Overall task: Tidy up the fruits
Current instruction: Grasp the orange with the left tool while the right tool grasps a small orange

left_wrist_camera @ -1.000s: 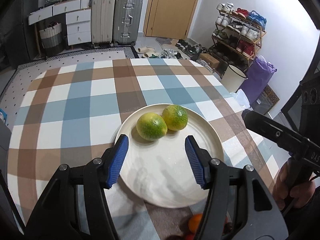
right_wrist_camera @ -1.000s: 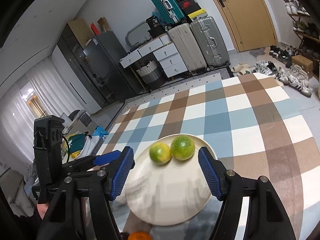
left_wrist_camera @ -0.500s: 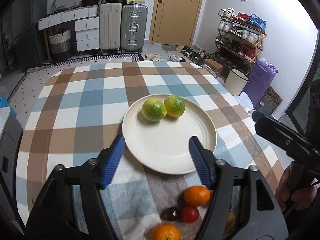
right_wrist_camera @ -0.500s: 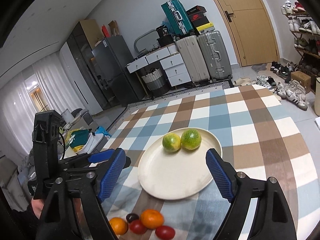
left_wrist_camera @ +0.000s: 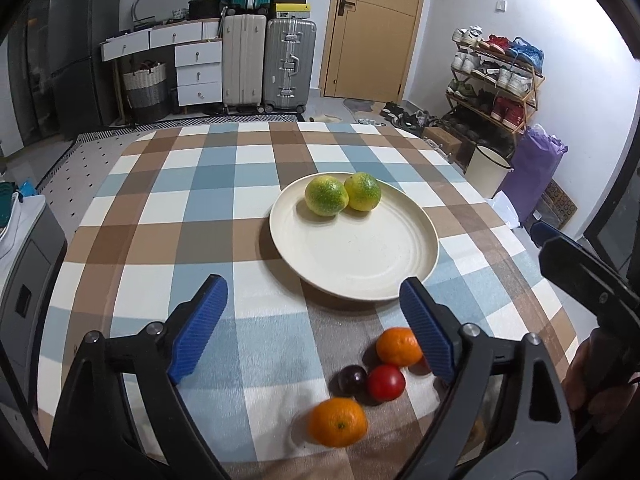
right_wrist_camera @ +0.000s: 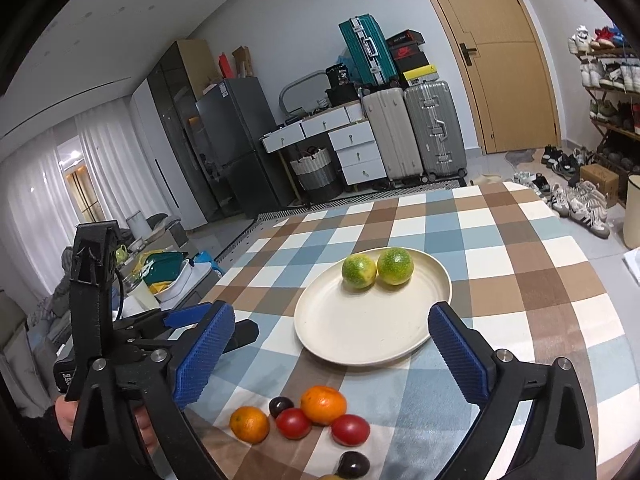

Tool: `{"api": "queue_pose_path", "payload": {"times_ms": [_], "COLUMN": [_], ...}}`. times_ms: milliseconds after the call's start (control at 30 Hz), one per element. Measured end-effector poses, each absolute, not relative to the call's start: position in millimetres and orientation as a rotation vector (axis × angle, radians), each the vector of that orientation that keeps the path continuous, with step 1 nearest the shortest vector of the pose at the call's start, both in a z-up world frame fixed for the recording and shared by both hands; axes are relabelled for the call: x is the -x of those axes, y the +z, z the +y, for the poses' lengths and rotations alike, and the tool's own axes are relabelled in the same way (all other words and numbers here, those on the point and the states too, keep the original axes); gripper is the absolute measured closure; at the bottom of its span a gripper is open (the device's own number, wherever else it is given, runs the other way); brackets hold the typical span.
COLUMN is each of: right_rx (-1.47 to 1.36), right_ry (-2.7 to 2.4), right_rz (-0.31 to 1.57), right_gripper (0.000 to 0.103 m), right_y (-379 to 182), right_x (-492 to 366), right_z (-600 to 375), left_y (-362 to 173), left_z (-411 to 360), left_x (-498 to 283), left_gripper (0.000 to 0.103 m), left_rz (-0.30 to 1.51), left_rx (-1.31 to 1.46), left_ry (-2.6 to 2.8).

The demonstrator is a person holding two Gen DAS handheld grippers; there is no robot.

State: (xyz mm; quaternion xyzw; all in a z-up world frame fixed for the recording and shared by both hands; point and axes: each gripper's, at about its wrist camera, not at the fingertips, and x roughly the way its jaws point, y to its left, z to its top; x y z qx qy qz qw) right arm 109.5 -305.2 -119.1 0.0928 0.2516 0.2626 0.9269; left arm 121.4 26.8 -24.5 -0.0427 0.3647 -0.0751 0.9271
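Claws both pulled back and just opened, left claw [left_wrist_camera: 312,324] and right claw [right_wrist_camera: 330,354] released and empty. Green citrus [left_wrist_camera: 326,195] sits upper-middle on plate [left_wrist_camera: 360,264]; oranges [left_wrist_camera: 338,422] next.

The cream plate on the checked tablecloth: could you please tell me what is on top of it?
Two green-yellow citrus fruits sit touching each other on the far side of the plate. The rest is bare; what lies under the plate is covered.
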Motion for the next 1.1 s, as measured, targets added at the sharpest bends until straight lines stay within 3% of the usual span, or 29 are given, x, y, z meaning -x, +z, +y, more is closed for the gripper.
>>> {"api": "queue_pose_path", "payload": {"times_ms": [100,1100], "right_rx": [-0.181,-0.137], "right_ry": [0.533,0.532], "right_rz": [0.515,0.567], "right_gripper": [0.001,0.001], "right_y": [-121,-145], "right_x": [-102,-72], "right_z": [-302,-295], "left_y": [-26,-103], "left_z": [28,35], "left_x": [-113,-85], "left_gripper": [0.001,0.002], "left_rz": [0.736,0.876], "left_rx": [0.082,0.132], "left_ry": [-0.138,-0.168]}}
